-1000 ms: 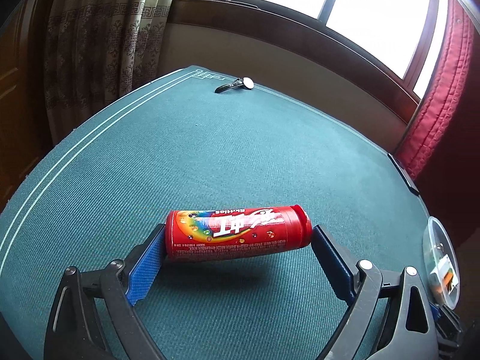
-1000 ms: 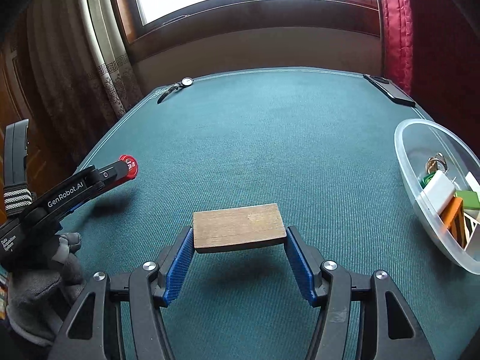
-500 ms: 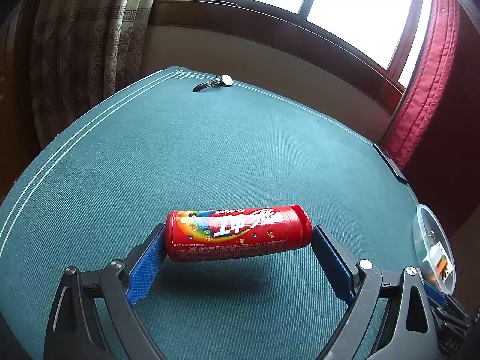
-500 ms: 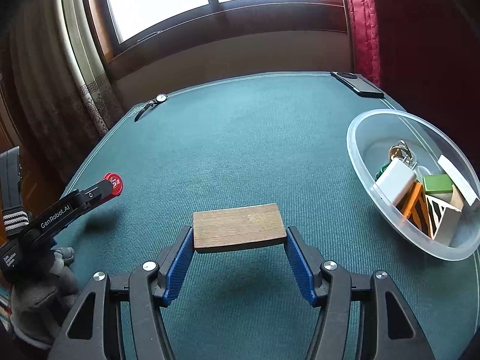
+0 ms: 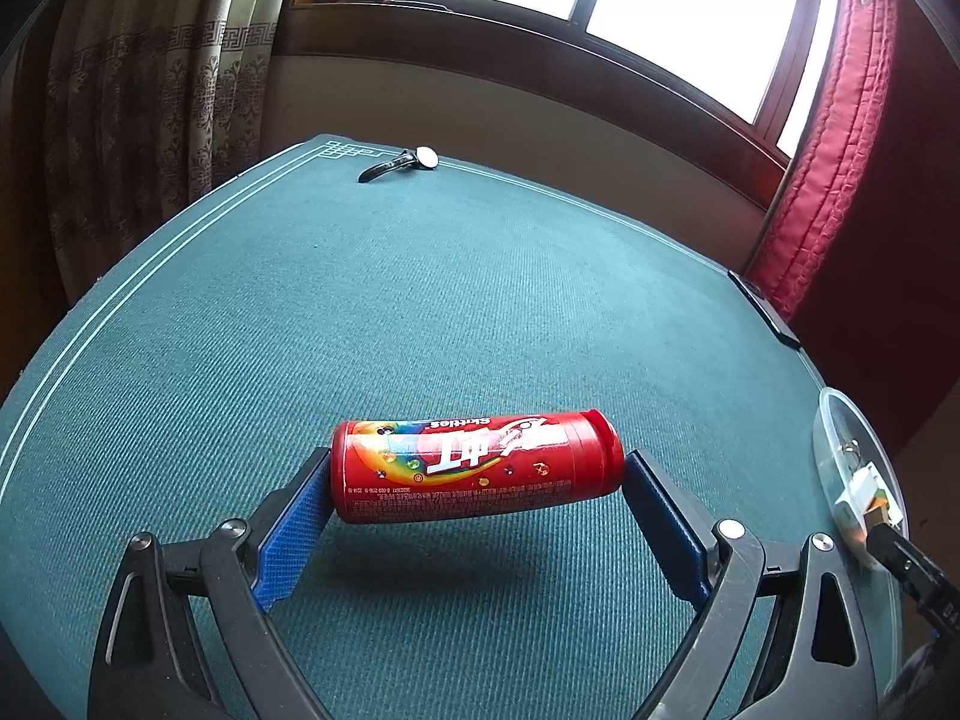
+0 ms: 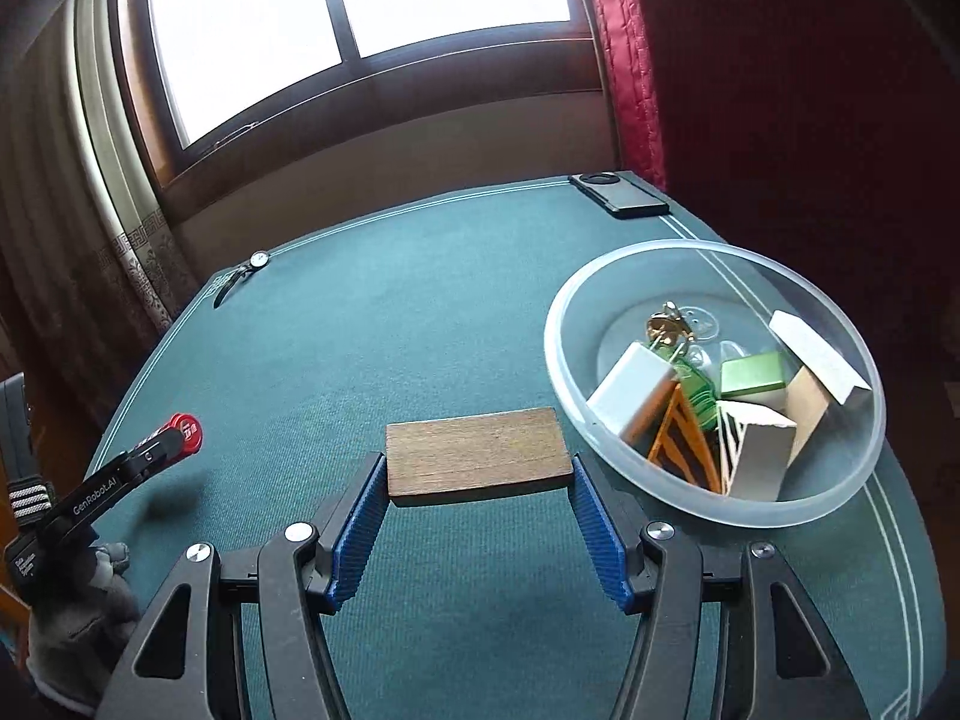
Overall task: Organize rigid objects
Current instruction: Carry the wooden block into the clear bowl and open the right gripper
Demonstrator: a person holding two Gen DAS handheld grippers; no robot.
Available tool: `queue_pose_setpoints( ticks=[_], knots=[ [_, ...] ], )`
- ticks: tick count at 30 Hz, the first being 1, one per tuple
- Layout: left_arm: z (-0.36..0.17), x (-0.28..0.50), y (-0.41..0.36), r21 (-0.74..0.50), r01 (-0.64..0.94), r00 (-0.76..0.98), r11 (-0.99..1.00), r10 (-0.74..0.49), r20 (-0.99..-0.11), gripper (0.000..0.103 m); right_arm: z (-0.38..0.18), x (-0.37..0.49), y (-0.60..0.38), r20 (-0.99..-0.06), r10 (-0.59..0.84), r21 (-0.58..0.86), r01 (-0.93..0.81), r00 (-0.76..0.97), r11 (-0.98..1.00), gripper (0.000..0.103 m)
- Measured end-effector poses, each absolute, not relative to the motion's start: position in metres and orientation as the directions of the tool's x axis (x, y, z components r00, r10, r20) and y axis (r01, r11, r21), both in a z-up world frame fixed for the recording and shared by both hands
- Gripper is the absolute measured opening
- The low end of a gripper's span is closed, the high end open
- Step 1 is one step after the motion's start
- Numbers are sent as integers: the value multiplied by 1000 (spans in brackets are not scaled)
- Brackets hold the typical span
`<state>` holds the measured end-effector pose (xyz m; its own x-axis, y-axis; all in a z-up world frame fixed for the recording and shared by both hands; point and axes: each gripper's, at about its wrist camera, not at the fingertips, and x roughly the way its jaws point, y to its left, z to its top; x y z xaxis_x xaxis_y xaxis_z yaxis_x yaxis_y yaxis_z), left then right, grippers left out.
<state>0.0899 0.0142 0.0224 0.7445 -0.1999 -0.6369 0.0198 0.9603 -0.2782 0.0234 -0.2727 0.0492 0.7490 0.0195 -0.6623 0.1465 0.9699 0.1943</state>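
The red candy tube [image 5: 474,465] lies crosswise between the blue pads of the left gripper [image 5: 477,483], its flat base against one pad and its capped end against the other. The fingers are spread wide yet pinch it end to end, and it hangs clear of the green bench [image 5: 420,300], casting a shadow on the cloth below. From the right wrist view only the tube's red cap end [image 6: 185,433] shows, poking out past the left gripper's black arm at the left edge of the bench.

The wooden block [image 6: 477,453] sits flat between the pads of the right gripper [image 6: 477,480], one short edge against each pad. These fingers stand at a middling spread and clamp the block by its two ends, holding it above the cloth.

Just beside the block on its right stands a clear plastic bowl [image 6: 600,438], resting on the bench near the right edge. Inside it lie several small boxes, white, green and orange-striped, and a bunch of keys [image 6: 666,327].

Far back on the bench a wristwatch [image 5: 402,162] lies near the left corner, and a dark phone [image 6: 618,195] lies near the right corner, both well apart from the grippers.
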Motion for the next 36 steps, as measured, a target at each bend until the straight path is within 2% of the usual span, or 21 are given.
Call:
queue_pose_setpoints(
  ticks=[16, 27, 28, 31, 36],
  knots=[
    [20, 88, 3, -255, 49, 731, 966, -208, -649, 94, 63, 1, -361, -617, -191, 193, 382, 763, 904, 64],
    [19, 87, 1, -252, 52, 729, 966, -209, -652, 94, 58, 0, -384, -624, -234, 200, 442, 745, 874, 64],
    [19, 87, 1, -251, 51, 729, 966, -209, -652, 94, 57, 0, -386, -624, -237, 205, 448, 745, 870, 65],
    [18, 87, 2, -253, 49, 728, 966, -208, -653, 94, 55, -1, -392, -624, -240, 220, 462, 744, 859, 79],
    [18, 88, 2, -254, 48, 727, 966, -209, -655, 94, 57, -5, -399, -619, -260, 222, 483, 741, 847, 79]
  ],
)
